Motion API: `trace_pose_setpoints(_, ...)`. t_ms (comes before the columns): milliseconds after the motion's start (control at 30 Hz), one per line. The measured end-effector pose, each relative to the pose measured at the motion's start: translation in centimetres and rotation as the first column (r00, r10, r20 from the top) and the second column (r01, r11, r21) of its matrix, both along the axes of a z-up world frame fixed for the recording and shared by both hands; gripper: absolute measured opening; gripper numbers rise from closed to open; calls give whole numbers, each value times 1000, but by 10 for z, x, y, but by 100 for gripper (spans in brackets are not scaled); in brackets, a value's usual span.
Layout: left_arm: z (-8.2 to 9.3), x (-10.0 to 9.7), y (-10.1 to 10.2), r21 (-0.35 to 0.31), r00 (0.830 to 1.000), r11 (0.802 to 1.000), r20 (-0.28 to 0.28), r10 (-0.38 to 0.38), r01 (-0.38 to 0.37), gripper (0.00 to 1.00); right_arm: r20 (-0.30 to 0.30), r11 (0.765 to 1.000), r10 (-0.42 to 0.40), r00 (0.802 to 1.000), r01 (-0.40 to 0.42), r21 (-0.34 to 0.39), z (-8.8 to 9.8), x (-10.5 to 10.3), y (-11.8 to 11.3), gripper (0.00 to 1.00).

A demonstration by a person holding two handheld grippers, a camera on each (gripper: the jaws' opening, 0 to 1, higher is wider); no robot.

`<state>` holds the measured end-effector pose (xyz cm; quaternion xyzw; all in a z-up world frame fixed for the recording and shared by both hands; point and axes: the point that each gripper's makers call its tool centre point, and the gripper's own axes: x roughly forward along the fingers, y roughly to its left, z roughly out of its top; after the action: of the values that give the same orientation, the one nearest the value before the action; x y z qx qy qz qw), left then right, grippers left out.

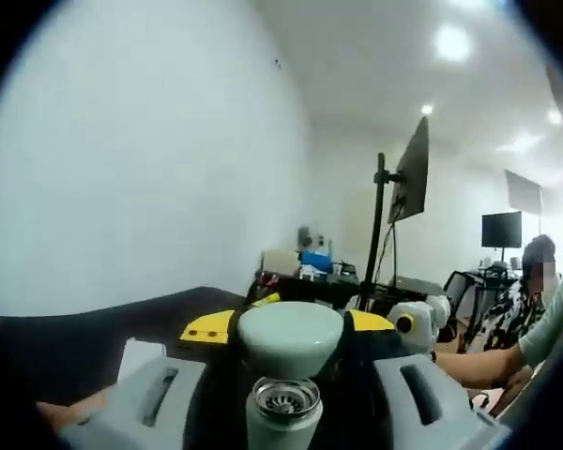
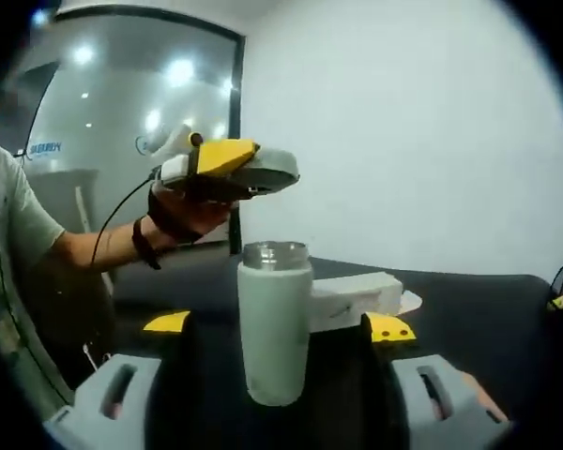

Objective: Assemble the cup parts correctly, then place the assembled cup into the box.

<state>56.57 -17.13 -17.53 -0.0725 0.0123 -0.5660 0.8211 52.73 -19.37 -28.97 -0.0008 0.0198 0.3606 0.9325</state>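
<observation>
R gripper point(image 2: 280, 389) grips cup body point(image 2: 275, 319); L gripper point(image 1: 286, 398) holds lid point(image 1: 290, 339).

Plain white wall point(image 1: 141, 159) behind a black desk point(image 2: 488, 319); round ceiling lights point(image 1: 450, 42) shine above far black monitors point(image 1: 502, 228).

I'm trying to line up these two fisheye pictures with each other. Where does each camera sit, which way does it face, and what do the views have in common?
Left gripper view: rides on the left gripper, looking forward along its grey jaws at the pale green domed lid held between them, with a white wall and office monitors behind; a person's forearm shows at right.
Right gripper view: rides on the right gripper, facing the pale green cylindrical cup body in its jaws; a hand holds the other gripper up at left.
Shared: the white wall and the black tabletop.
</observation>
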Motion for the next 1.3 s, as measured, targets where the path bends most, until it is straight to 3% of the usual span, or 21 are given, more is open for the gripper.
trace_pose_setpoints(233,-14,2,-5,7,999,999,-17,34,-34,40,18,999,-42,999,42,15,-9,22,19,71)
trace_pose_setpoints(367,-13,3,-5,-11,999,999,-36,39,-39,40,18,999,-42,999,42,5,-14,33,28,69)
trace_pose_setpoints(500,-12,3,-4,-16,998,999,-34,45,-45,40,17,998,-50,999,51,-31,-22,38,30,58)
trace_pose_setpoints(633,-13,1,-3,-16,998,999,-35,46,-47,40,2,999,-44,999,44,-9,-26,38,28,44)
trace_pose_setpoints(1300,-45,-3,-12,61,997,995,21,75,-76,40,-6,999,-36,999,36,-13,-29,34,35,43)
